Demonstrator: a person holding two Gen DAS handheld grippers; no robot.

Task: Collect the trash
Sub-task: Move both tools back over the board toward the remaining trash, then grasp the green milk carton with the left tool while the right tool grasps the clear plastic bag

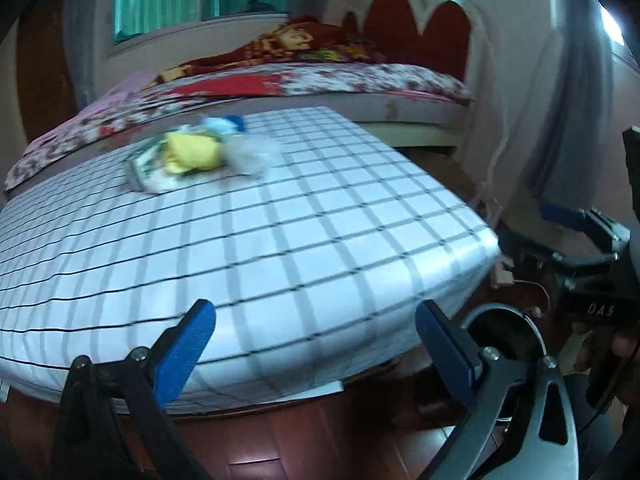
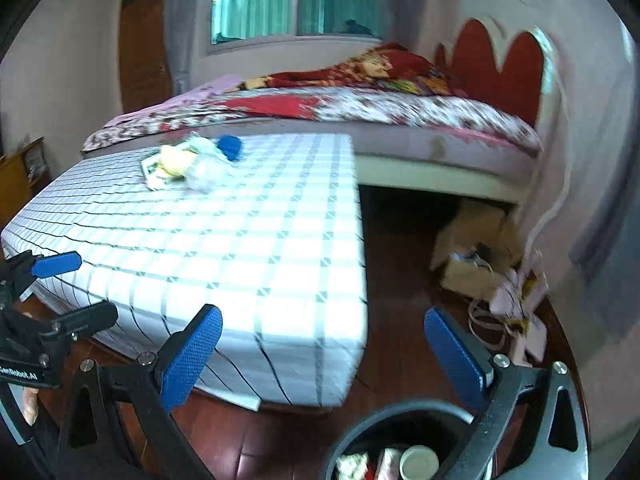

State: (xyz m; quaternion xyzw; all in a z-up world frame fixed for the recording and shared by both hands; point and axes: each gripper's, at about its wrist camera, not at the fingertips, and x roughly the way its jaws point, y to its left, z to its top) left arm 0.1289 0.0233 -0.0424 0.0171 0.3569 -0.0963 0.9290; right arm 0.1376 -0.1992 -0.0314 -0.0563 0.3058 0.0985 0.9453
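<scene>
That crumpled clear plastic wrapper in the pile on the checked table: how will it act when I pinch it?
The crumpled clear plastic wrapper looks thin and floppy, so it will probably collapse between the fingers. It seems very light and may drag the neighbouring yellow wrapper. Blur hides whether they are tangled.

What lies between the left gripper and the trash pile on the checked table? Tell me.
Only bare checked tablecloth. In the left wrist view nothing sits between the open left gripper and the trash pile at the table's far side.

Motion blur smears the yellow, blue and clear-plastic trash pile [image 1: 200,154], items indistinct. Round black bin [image 2: 400,440] cut off by frame bottom.
</scene>
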